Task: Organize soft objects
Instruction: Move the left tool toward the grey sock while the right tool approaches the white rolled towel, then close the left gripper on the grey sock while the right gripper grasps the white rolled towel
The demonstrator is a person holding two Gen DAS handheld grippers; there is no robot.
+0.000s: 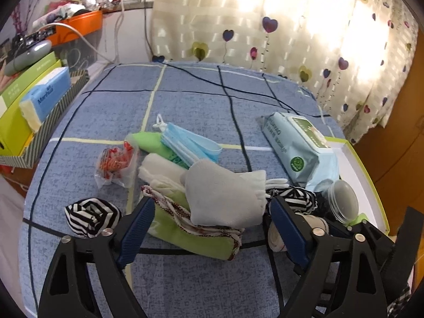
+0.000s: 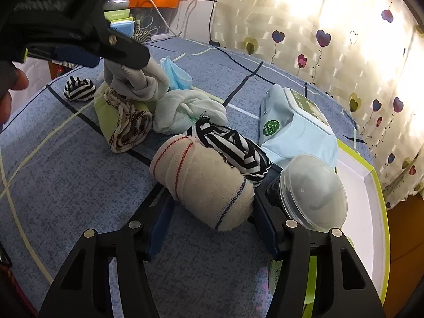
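A pile of soft things lies on the blue bedspread (image 1: pixel 185 100). My left gripper (image 1: pixel 212 209) is open around a grey sock (image 1: pixel 225 193) that rests on a green cloth with a brown-patterned trim (image 1: pixel 190 230). In the right wrist view the left gripper's finger (image 2: pixel 124 50) touches the grey sock (image 2: pixel 137 82). My right gripper (image 2: pixel 209 206) is open around a beige bandage roll (image 2: pixel 204 182). A striped sock (image 2: pixel 238 148) lies against the roll. A striped ball (image 1: pixel 90 217) sits at the left.
Blue face masks (image 1: pixel 188 143), a red snack packet (image 1: pixel 114 164), white gloves (image 2: pixel 185 111), a wet-wipes pack (image 1: pixel 296 145) and a clear plastic jar (image 2: pixel 312 196) lie around. A white box with green rim (image 2: pixel 365 198) is at the right. Boxes (image 1: pixel 39 100) stand at the left.
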